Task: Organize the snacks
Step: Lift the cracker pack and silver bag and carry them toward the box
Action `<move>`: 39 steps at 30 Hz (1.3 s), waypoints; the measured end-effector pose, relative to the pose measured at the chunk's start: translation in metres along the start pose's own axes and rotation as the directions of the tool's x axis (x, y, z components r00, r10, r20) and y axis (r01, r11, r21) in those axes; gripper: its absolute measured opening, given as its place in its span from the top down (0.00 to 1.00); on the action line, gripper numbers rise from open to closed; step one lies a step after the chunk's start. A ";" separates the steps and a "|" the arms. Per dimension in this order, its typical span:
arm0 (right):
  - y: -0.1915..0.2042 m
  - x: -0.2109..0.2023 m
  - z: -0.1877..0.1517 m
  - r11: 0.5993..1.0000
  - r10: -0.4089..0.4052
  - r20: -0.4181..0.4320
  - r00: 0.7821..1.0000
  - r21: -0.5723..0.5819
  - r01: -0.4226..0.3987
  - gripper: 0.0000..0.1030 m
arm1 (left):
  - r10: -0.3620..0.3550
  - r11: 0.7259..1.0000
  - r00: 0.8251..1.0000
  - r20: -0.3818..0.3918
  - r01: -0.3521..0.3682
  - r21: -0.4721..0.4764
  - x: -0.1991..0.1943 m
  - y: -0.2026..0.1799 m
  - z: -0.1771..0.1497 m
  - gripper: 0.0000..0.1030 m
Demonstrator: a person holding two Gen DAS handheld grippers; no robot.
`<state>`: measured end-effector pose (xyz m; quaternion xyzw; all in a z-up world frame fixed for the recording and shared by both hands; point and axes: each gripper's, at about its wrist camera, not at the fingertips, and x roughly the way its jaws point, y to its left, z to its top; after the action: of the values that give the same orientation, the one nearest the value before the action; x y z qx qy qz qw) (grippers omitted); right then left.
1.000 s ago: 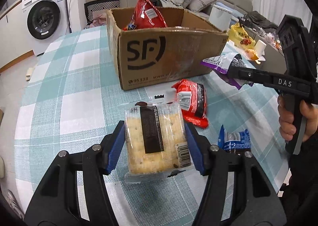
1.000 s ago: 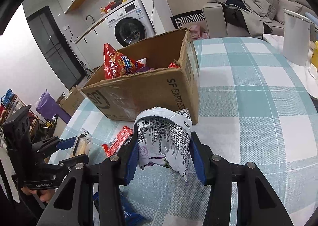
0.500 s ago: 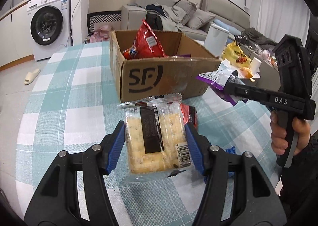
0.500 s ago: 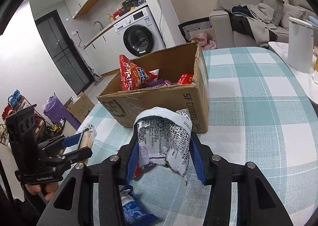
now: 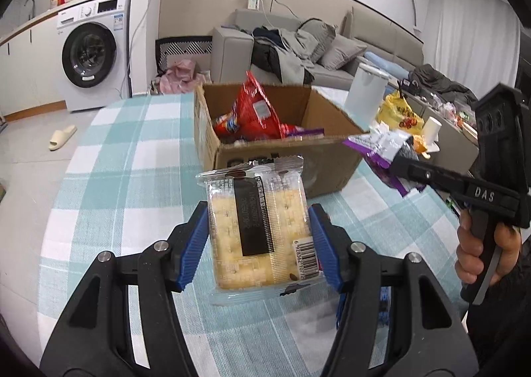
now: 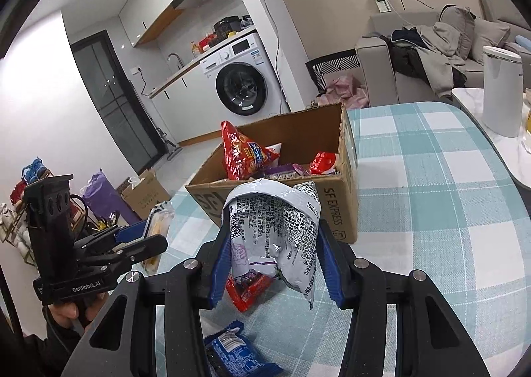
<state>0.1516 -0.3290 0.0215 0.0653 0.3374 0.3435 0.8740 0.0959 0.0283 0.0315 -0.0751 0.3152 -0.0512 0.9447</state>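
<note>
Presently left tongs (image 5: 260,237) clamp a cracker pack (image 5: 257,227), right tongs (image 6: 275,261) a silver bag (image 6: 275,221), both raised at lower centre; box (image 6: 345,211) at mid-frame holds red snacks (image 6: 244,154).

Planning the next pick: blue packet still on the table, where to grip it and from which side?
Blue packet lies flat on the table, partly behind the right gripper, near the red packet. Likely best from above, jaws across its narrow width at mid-body: crimped ends are thin and slippery.

Checked table (image 6: 431,178): box (image 6: 335,211), two packets (image 6: 250,290).
</note>
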 end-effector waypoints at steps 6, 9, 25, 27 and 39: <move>0.003 -0.003 0.004 1.000 0.002 0.026 1.000 0.010 -0.002 0.53 | 0.002 1.000 0.999 0.038 -0.002 -0.001 -0.003 -0.001 0.015 0.45; 0.004 -0.004 0.008 1.000 0.007 0.036 0.999 0.013 -0.007 0.53 | 0.005 1.000 0.999 0.050 -0.005 -0.001 -0.002 -0.002 0.023 0.45; 0.012 -0.006 0.032 1.000 0.001 0.079 0.997 0.006 -0.001 0.53 | 0.027 1.000 0.995 0.098 -0.027 -0.007 0.003 0.000 0.060 0.45; 0.013 -0.005 0.034 1.000 0.000 0.076 0.997 0.002 0.000 0.53 | 0.030 1.000 0.995 0.099 -0.029 -0.012 0.007 0.002 0.064 0.45; 0.010 0.013 0.047 0.999 -0.012 0.062 0.998 0.031 0.010 0.53 | 0.063 0.998 0.993 0.099 -0.064 0.016 0.036 0.000 0.079 0.45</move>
<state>0.1831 -0.3071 0.0537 0.0874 0.3156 0.3314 0.8848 0.1718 0.0315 0.0730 -0.0586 0.2700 -0.0203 0.9609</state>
